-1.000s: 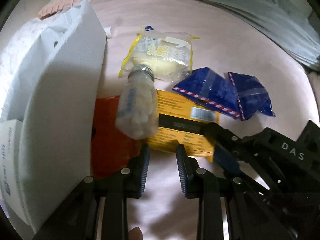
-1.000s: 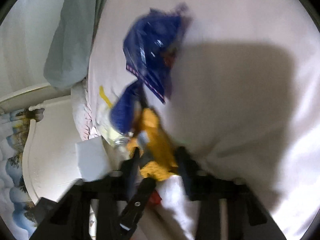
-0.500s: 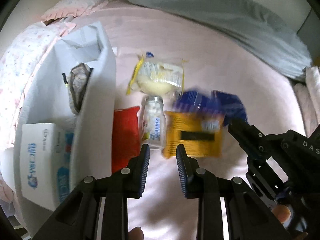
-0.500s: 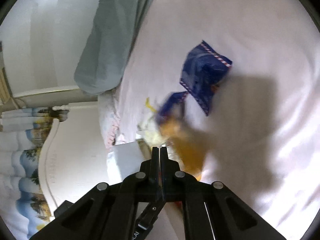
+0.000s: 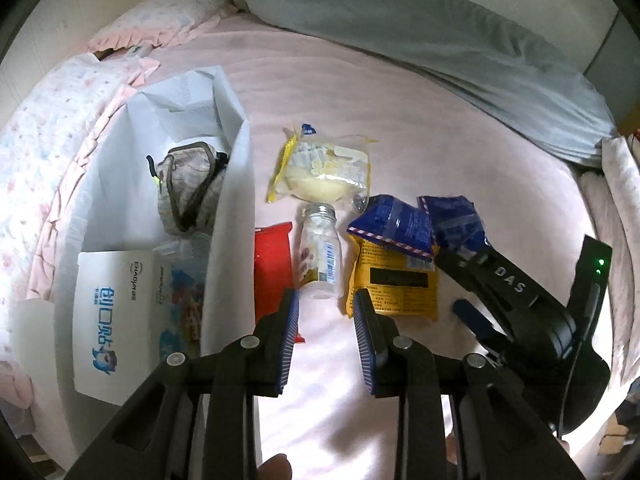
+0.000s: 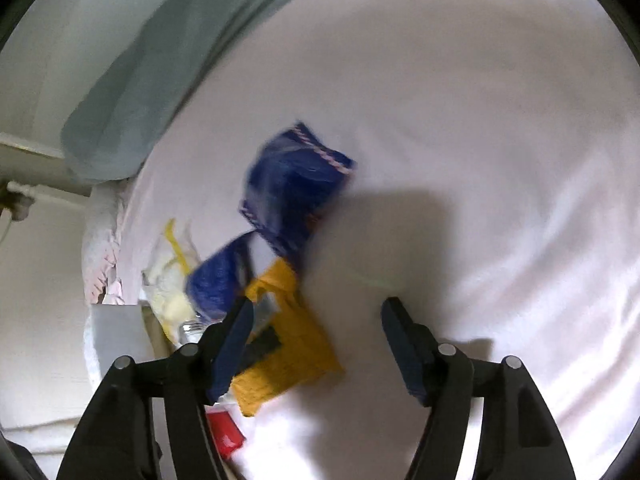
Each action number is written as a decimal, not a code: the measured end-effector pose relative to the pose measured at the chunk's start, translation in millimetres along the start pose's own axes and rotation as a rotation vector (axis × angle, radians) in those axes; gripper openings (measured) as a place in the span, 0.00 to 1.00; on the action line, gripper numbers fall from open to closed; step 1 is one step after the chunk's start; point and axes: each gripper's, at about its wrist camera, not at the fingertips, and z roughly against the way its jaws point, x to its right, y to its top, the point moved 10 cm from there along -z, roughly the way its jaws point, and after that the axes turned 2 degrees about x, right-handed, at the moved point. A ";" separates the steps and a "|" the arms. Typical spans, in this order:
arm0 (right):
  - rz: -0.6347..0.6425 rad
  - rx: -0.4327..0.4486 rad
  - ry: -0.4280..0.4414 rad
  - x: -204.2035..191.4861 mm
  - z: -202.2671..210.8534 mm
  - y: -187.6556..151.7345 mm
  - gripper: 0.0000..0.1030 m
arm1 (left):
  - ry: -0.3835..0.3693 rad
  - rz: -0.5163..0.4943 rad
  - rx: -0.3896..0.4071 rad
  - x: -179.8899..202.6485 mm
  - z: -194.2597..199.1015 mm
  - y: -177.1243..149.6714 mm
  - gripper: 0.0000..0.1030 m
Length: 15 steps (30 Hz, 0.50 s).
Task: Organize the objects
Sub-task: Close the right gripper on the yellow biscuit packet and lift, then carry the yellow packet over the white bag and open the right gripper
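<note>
Loose snacks sit in a tight bunch on the pink bed [image 5: 400,112], right beside the white box [image 5: 230,240], prob so each one is a short hop into it. Box already has stuff in it: a grey pouch [image 5: 188,188] toward the back, a white carton w/ blue print [image 5: 116,316] up front, so sorting looks partly done. Left to go, judging by what's out: cake in clear wrap [image 5: 324,172], small glass bottle [image 5: 318,252] lying on its side, red pack [image 5: 272,268] touching the box wall, yellow pack [image 5: 394,284] w/ two blue packs [image 5: 394,226] overlapping its top edge. Left claw [image 5: 324,336] hangs above the bottle's base end, tilted steeply down, jaws part-open, nothing between them — released, not gripping. Right claw [image 6: 316,340] sits off to the side by the yellow pack [image 6: 280,344]; its jaws have just been opening and now stand wide, pads clear of everything, nothing held. It points down at a slant, its left finger over the pack's edge in the right wrist view, which is blurry. In the left view the right claw's black body [image 5: 520,300] lies next to the blue packs. My read: both hands between grabs; bottle looks the likeliest pick for the left.
</note>
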 end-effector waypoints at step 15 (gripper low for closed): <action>0.492 -0.011 -0.353 -40.6 -39.9 -46.2 0.71 | -0.120 0.054 0.036 -17.3 23.4 9.3 0.36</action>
